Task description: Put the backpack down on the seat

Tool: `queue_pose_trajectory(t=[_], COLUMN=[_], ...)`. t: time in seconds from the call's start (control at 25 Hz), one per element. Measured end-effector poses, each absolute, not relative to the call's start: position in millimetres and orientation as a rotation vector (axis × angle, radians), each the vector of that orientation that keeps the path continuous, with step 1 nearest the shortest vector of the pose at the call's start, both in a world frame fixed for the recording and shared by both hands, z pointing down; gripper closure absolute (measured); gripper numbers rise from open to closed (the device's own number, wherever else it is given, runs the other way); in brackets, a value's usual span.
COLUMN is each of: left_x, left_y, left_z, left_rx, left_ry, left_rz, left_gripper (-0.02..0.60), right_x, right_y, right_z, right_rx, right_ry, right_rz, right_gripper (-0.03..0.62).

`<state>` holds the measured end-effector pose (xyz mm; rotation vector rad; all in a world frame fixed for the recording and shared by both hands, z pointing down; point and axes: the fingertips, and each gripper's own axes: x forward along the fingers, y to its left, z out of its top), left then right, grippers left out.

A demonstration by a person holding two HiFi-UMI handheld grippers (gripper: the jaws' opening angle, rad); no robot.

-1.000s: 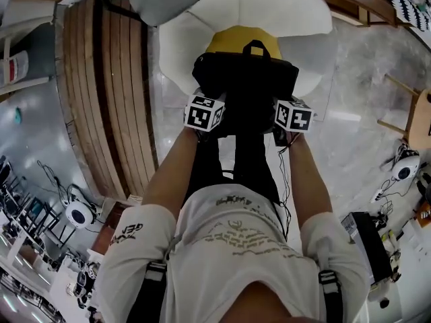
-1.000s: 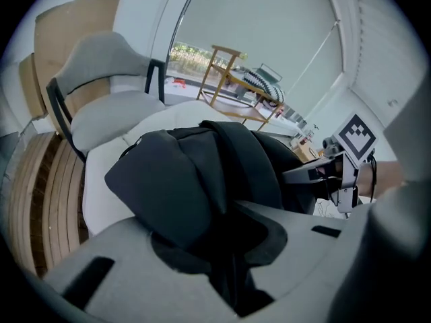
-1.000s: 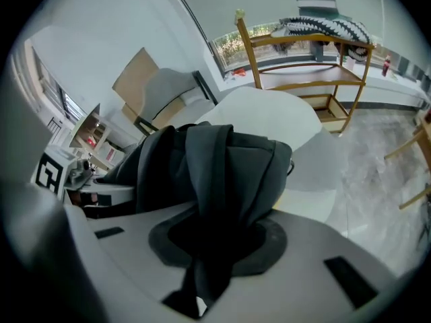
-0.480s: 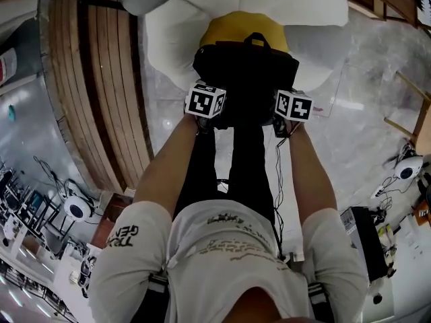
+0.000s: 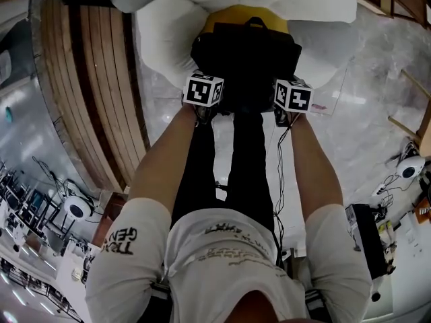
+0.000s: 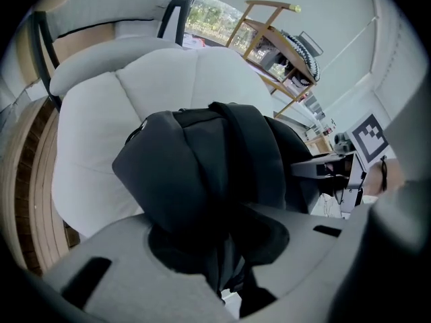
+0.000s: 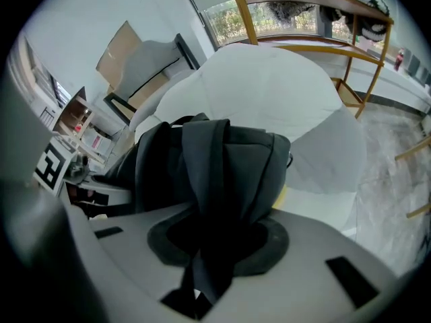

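Opening on pinched straps of the backpack, the left tool and right tool are probably risking it sliding off the petal-shaped seat.

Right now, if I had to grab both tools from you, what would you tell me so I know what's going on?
Left tool: one strap of the black backpack runs between its jaws, which are opening.
Right tool: the other strap runs between its jaws, which are opening too.
Backpack: over the yellow middle of the white petal seat, and it looks to be resting there.
Done: backpack brought to the seat.
Left: finish letting go of both straps, draw the tools back, and check the bag sits steady.
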<state>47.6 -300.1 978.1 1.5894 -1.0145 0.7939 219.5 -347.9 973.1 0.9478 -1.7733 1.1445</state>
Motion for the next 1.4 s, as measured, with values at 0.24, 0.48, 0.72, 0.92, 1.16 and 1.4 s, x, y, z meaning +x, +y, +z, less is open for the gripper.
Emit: queue_pose_trajectory(t=[0.24, 0.48, 0.72, 0.92, 1.16, 1.4], left_x=[36, 15, -10, -15, -36, -31], left_y=[-294, -301, -279, -292, -319, -331], left_z=[1020, 1036, 1032, 1002, 926, 819], left_rx=[1.512, 1.489, 1.435, 1.500, 1.607, 1.673], left_ry=[-1.015, -1.115, -1.191, -1.220, -1.321, -1.268], left_rz=[0.766, 0.749, 0.728, 0.690, 0.710, 0.625], left_gripper=[0.474, 0.392, 0.333, 0.327, 0.541, 0.560], right_x=[210, 202, 201, 198, 198, 189], right_y=[-347, -366, -398, -416, -388, -366], right_z=[1003, 1019, 1023, 983, 896, 799], right_rx=[0.887, 0.908, 1.037, 1.152, 1.249, 1.311], right_ry=[-1.761, -1.765, -1.722, -1.821, -1.865, -1.904], right_rz=[1.078, 1.038, 0.954, 0.765, 0.574, 0.529], right_gripper=[0.491, 0.485, 0.336, 0.301, 0.474, 0.566])
